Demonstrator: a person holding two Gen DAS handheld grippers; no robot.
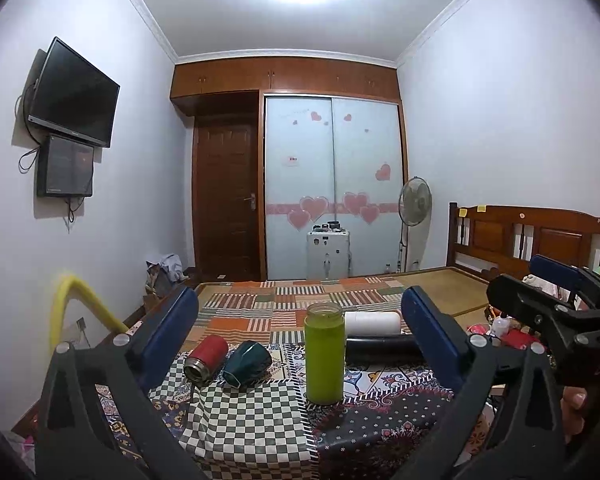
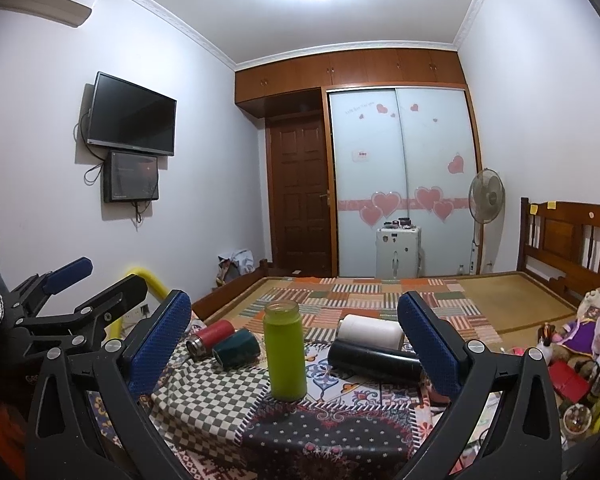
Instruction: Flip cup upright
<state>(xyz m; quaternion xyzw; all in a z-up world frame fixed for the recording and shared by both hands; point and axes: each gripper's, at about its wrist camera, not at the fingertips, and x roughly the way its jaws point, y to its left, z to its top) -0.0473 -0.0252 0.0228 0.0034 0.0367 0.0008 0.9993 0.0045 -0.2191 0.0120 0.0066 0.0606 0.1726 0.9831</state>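
A green cup [image 1: 325,354] [image 2: 285,350] stands upright on the patchwork cloth, mouth up. A red cup [image 1: 206,360] [image 2: 210,338], a dark teal cup [image 1: 247,363] [image 2: 236,348], a black cup [image 1: 384,350] [image 2: 374,360] and a white cup [image 1: 373,323] [image 2: 370,330] lie on their sides around it. My left gripper [image 1: 300,344] is open and empty, back from the cups. My right gripper [image 2: 294,344] is open and empty too. The right gripper shows at the right of the left wrist view [image 1: 556,300], and the left gripper at the left of the right wrist view [image 2: 68,292].
The cups lie on a cloth-covered table [image 1: 240,420] at the foot of a bed [image 2: 420,300] with a wooden headboard [image 2: 572,240]. A yellow bar [image 1: 72,304] stands left. Clutter and toys [image 2: 572,360] lie to the right. A fan [image 2: 486,196] and small white cabinet [image 2: 398,256] stand by the wardrobe.
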